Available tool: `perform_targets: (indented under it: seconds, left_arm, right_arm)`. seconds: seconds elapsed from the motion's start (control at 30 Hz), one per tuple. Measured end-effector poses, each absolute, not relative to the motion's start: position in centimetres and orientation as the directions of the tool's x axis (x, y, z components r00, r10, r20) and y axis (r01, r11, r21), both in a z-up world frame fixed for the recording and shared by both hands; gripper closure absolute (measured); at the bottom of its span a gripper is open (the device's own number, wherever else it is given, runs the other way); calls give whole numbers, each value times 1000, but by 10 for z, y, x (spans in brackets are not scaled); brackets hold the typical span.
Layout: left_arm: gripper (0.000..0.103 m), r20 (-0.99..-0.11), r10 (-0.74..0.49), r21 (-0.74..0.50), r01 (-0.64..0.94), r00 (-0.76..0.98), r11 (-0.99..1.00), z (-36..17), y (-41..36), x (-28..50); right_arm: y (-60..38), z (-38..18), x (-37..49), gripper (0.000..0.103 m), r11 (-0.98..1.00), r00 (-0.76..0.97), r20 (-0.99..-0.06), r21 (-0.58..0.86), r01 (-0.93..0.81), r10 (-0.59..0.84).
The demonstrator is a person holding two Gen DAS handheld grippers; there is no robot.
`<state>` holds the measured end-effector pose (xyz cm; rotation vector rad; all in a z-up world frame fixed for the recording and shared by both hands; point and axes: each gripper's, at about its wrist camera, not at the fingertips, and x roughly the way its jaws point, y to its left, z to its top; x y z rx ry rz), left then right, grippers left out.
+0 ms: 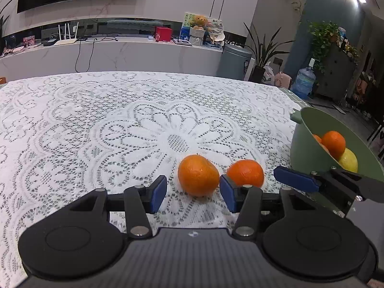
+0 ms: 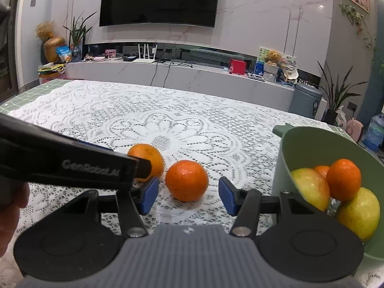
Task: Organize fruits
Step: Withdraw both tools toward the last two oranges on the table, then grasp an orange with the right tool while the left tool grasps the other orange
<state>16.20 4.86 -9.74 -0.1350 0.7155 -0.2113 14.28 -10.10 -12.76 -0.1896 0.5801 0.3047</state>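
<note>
- Two oranges lie loose on your lace-covered desk (image 1: 96,120), side by side and close together: the left orange (image 1: 198,175) and the right orange (image 1: 245,173).
- One green bowl (image 1: 309,148) stands at the desk's right side, near its edge.
- Five fruits show in the bowl from your right wrist camera: two oranges, one large (image 2: 343,179) and one mostly hidden behind it (image 2: 321,169), one yellow-green apple with a red blush (image 2: 310,187), and one yellow lemon (image 2: 360,212). Whether more lie underneath, you cannot tell.
- Two grippers are in play. Your left gripper (image 1: 193,194) has its fingers spread wide, holding nothing; the left orange sits just ahead, between the two blue pads (image 1: 158,193).
- Your right gripper (image 2: 188,196) also has its fingers spread wide and holds nothing; the right orange sits just ahead of the gap, closer to the left finger.
- From the right wrist camera, your left gripper's black body crosses in from the left and covers part of the left orange.
- From the left wrist camera, one blue finger of the right gripper (image 1: 296,178) pokes in beside the bowl, just right of the right orange.
- Both loose oranges are outside the bowl, apart from it.
</note>
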Motion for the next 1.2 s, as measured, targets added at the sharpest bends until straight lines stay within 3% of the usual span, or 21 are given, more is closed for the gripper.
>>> perform_targets:
  seconds: [0.57, 1.2]
  left_arm:
    - [44, -623, -289, -240, 175, 727, 955, -106, 48, 175]
    - [54, -619, -317, -273, 182, 719, 945, -107, 51, 176]
  right_arm:
    - [-101, -140, 158, 57, 937, 771, -590, -70, -343, 238]
    - [-102, -142, 162, 63, 932, 762, -595, -57, -358, 256]
